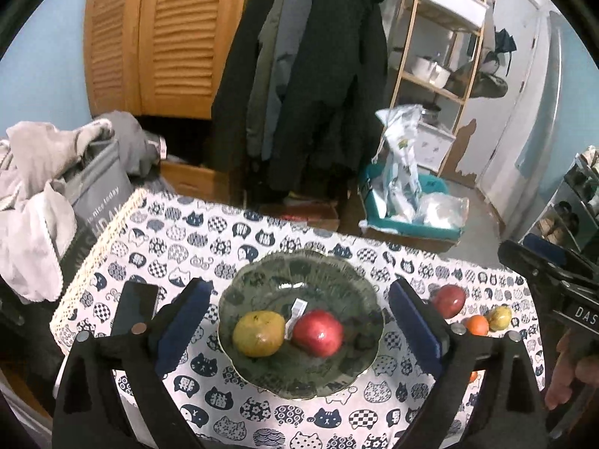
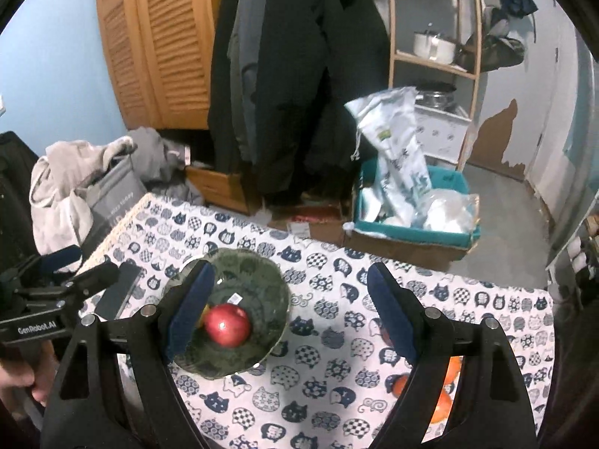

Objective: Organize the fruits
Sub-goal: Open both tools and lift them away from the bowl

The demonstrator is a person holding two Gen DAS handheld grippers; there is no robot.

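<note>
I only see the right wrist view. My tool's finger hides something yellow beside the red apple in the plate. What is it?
Observer: A yellow-green fruit, lying in the green plate beside the red apple.
Operator: Which fruit lies outside the plate?
Observer: A dark red fruit, a small orange and a small yellowish fruit, all to the right of the plate.
Operator: Is the left tool free?
Observer: Yes, the left tool is open and empty.

Left claw [image 1: 299, 321]: black arms, blue pads, silver screws; right claw [image 2: 290, 318] alike.
</note>
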